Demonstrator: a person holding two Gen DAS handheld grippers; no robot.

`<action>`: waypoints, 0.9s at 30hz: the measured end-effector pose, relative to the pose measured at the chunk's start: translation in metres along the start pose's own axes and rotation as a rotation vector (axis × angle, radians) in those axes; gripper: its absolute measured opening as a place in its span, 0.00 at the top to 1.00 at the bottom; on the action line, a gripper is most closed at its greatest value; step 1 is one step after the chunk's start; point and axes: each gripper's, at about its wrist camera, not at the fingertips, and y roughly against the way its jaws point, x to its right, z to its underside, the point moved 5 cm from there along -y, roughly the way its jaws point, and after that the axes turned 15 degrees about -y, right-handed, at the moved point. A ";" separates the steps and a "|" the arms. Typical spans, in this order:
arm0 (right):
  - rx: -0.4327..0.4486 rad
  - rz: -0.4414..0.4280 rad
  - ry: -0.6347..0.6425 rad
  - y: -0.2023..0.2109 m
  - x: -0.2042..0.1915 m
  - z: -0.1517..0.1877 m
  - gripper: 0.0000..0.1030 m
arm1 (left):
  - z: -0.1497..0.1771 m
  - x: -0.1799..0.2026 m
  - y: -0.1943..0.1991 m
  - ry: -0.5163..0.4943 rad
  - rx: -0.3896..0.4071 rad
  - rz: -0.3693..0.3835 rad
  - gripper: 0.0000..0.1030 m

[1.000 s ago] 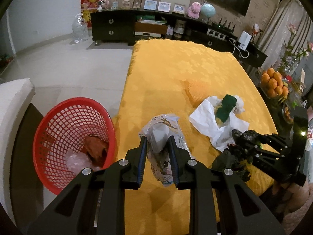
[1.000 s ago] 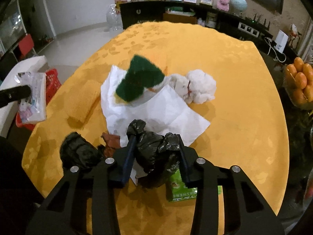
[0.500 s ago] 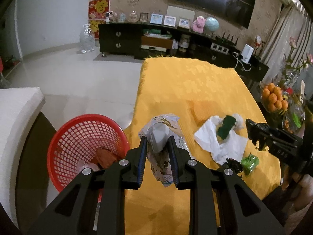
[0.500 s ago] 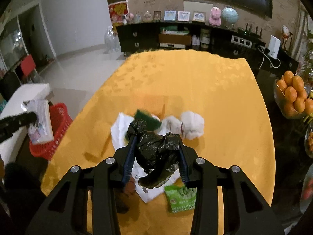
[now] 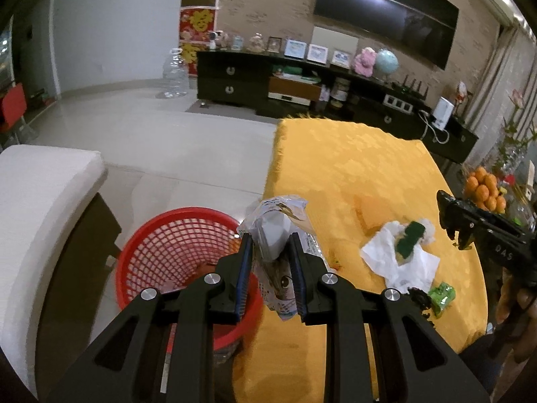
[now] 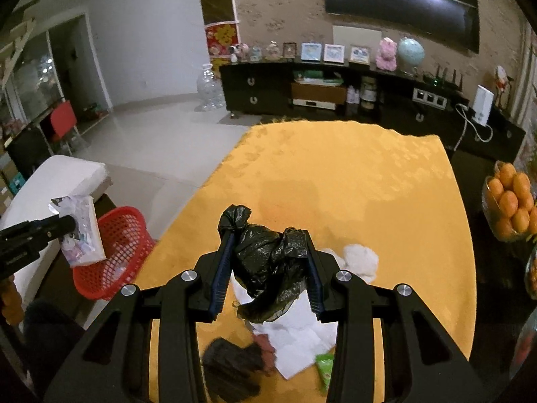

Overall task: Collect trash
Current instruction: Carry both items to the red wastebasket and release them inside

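Red basket: on the floor, below and just left of the left hand-held gripper, beside the counter edge; some rubbish already lies in it.
Left hand-held gripper: jaws nearly closed, clamped on a crumpled printed plastic wrapper, which hangs in the air near the basket's right rim, not yet over its mouth.
Left risk: the wrapper sits close to the rim; in my judgement a release from here could drop it on the rim or the counter edge. It is light and may drift or cling to the pads.
Loose trash on counter: white paper sheet with a green sponge-like piece on it, a small green packet and a dark scrap, all to the right of the left hand-held gripper and below the right one.
Right hand-held gripper: jaws partly closed, pinching a crumpled black plastic bag held clear above the counter.
Right risk: the bag's lower end dangles free below the pads; it could snag the paper or slip out on the long carry leftward to the basket.
Fruit bowl: far right, well apart; no hazard noted.
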 end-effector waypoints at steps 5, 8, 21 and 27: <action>0.002 -0.032 0.029 -0.005 -0.025 -0.007 0.63 | 0.005 -0.022 0.006 0.032 0.001 -0.033 0.79; 0.000 -0.054 0.050 -0.008 -0.041 -0.011 0.63 | 0.008 -0.034 0.010 0.052 0.001 -0.053 0.79; -0.038 -0.147 0.156 -0.028 -0.116 -0.007 0.63 | 0.028 -0.086 0.025 0.130 -0.006 -0.123 0.79; -0.061 -0.182 0.201 -0.037 -0.147 -0.001 0.63 | 0.037 -0.101 0.023 0.160 -0.024 -0.135 0.79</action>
